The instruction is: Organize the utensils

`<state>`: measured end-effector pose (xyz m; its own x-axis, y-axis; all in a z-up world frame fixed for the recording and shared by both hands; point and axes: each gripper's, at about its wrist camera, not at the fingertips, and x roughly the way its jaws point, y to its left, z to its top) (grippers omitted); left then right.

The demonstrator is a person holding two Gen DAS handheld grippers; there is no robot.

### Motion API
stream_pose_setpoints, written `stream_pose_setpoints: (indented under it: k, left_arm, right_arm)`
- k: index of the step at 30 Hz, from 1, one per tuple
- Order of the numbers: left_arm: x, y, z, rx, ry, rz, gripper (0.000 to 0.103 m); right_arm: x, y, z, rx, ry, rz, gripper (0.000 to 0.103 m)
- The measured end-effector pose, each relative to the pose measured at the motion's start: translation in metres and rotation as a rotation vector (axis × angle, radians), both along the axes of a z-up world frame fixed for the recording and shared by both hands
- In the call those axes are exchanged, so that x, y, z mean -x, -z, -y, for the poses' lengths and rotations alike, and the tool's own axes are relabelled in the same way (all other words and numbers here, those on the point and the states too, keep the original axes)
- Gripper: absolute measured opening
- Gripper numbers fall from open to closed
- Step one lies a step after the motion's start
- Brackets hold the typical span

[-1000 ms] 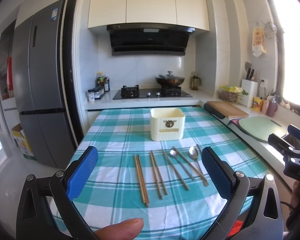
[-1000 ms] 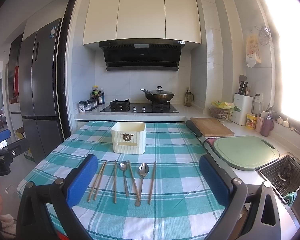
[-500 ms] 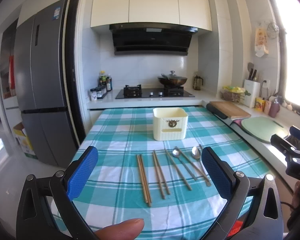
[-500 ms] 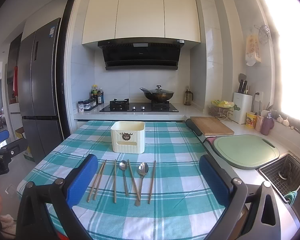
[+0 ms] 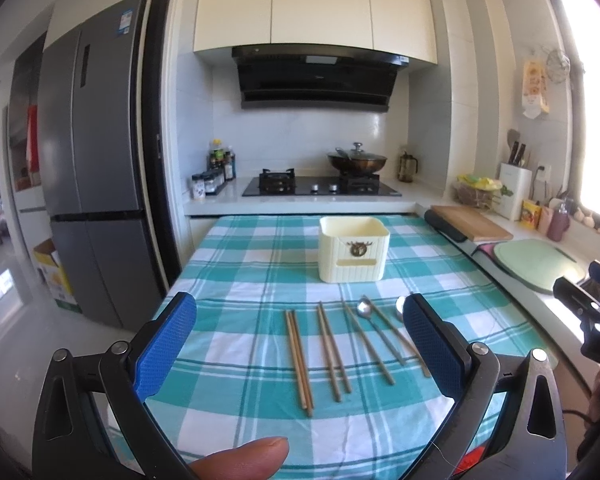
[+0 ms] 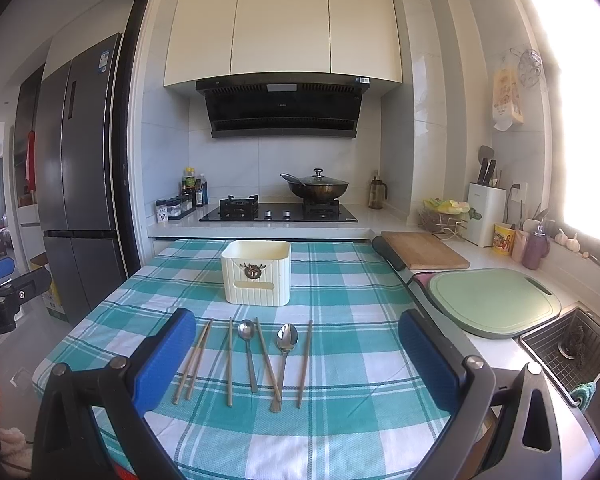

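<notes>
At the far left stood a dark grey refrigerator [image 5: 96, 176], seen past the doorway frame, with a cardboard box [image 5: 54, 276] on the floor beside it. The left gripper [image 5: 300, 342] hovered above the near edge of a table covered by a teal-and-white checked cloth [image 5: 244, 280], its blue-padded fingers [image 5: 166, 344] spread wide with nothing between them; a fingertip [image 5: 242, 458] of the person showed at the bottom of the left wrist view.

On the cloth lay a row of utensils, handles toward the camera. From the left came a pair of wooden chopsticks [image 6: 192, 360] lying together, then a single chopstick [image 6: 230, 360], then a small metal spoon [image 6: 248, 354], another chopstick [image 6: 268, 364] lying slanted, a larger spoon [image 6: 285, 354] whose handle crossed that slanted stick, and one more chopstick [image 6: 305, 362]. Behind the row, nearer the stove, a cream utensil holder [image 6: 257, 273] stood upright, apart from the utensils.

The right gripper [image 6: 298, 350] hung over the same near edge, its fingers likewise held wide apart and gripping nothing. Right of the table ran a counter carrying a wooden cutting board [image 6: 422, 250] and a pale green cutting board [image 6: 492, 302], and at the far right a sink [image 6: 568, 350] with a wire basket.
</notes>
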<state>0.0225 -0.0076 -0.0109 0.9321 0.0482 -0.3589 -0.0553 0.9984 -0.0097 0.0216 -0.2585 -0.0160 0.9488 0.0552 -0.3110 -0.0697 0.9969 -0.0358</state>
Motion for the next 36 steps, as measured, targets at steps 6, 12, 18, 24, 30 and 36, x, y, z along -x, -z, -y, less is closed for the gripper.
stream_pose_setpoints:
  k: [6, 12, 18, 24, 30, 36]
  left_arm:
    - [-0.002, 0.000, -0.002, -0.003, -0.003, -0.004, 0.103]
    - [-0.010, 0.003, -0.005, -0.007, -0.018, -0.020, 0.103]
    - [-0.043, 0.022, -0.028, 0.011, -0.050, -0.102, 0.103]
    - [-0.091, 0.062, -0.035, -0.023, -0.031, -0.219, 0.103]
    - [-0.152, 0.116, -0.041, 0.012, 0.019, -0.389, 0.103]
    - [-0.196, 0.163, -0.046, 0.022, -0.008, -0.512, 0.103]
  right_arm:
    - [-0.003, 0.002, 0.000, -0.004, 0.005, -0.005, 0.103]
    - [-0.008, 0.002, 0.002, 0.002, 0.006, -0.005, 0.103]
    - [-0.019, -0.005, 0.021, 0.067, 0.093, 0.053, 0.103]
    - [-0.043, -0.002, 0.051, 0.078, 0.202, 0.039, 0.103]
    - [-0.077, 0.023, 0.062, 0.103, 0.243, -0.045, 0.103]
    - [-0.110, 0.062, 0.060, 0.113, 0.228, -0.171, 0.103]
